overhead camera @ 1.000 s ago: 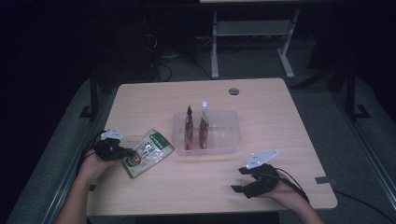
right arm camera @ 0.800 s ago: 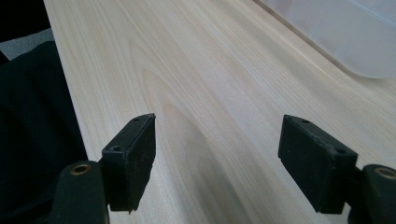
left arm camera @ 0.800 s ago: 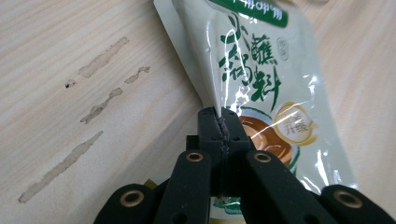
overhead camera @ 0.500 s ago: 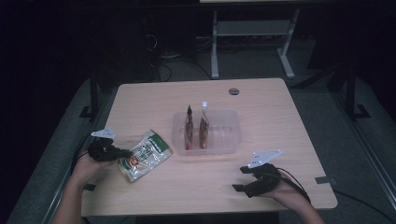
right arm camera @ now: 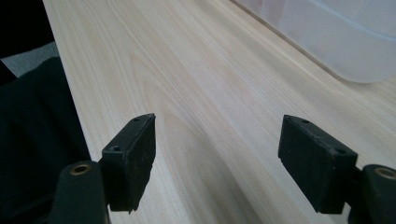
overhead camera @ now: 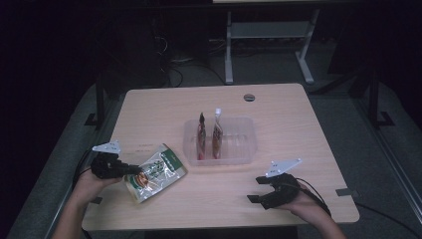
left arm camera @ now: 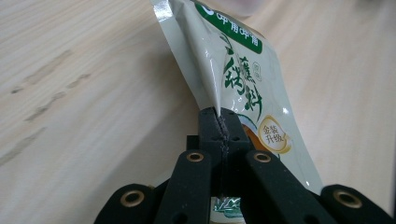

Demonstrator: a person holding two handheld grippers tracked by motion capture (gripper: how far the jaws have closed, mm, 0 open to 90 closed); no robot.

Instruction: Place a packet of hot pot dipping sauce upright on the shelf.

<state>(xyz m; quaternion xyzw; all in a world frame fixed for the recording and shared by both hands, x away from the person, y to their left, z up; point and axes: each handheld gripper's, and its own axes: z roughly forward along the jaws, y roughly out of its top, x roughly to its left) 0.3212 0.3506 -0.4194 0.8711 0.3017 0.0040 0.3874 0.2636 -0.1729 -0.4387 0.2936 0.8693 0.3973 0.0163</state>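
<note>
Gripping a pinched fold of the green-and-cream snack pouch (left arm camera: pixel 243 79), the left gripper (left arm camera: pixel 219 123) has its two black jaws pressed tight together, the foil creased up between them. Seen from the high view, this left gripper (overhead camera: pixel 130 170) sits at the near left of the wooden table (overhead camera: pixel 164 107), and the pouch (overhead camera: pixel 156 173) stretches away from its tips toward the middle of the table, lying flat at its far end.

Beyond the pouch, farther from the left gripper and toward the table's centre, stands the clear plastic tray (overhead camera: pixel 246 142). Two slim sachets (overhead camera: pixel 209 137) stand upright side by side inside it, in its half nearer the left gripper.

On the opposite side of the tray, at the near right of the table, the right gripper (overhead camera: pixel 255 189) rests low on the wood in the person's hand (overhead camera: pixel 303 204). Its jaws stand wide apart with nothing between them; in its own view the right gripper (right arm camera: pixel 217 140) looks along bare tabletop, with the tray's frosted wall (right arm camera: pixel 336 42) ahead and off to one side, well clear of its tips.

A small dark round grommet (overhead camera: pixel 249 97) sits in the table's far edge, well beyond both grippers.
</note>
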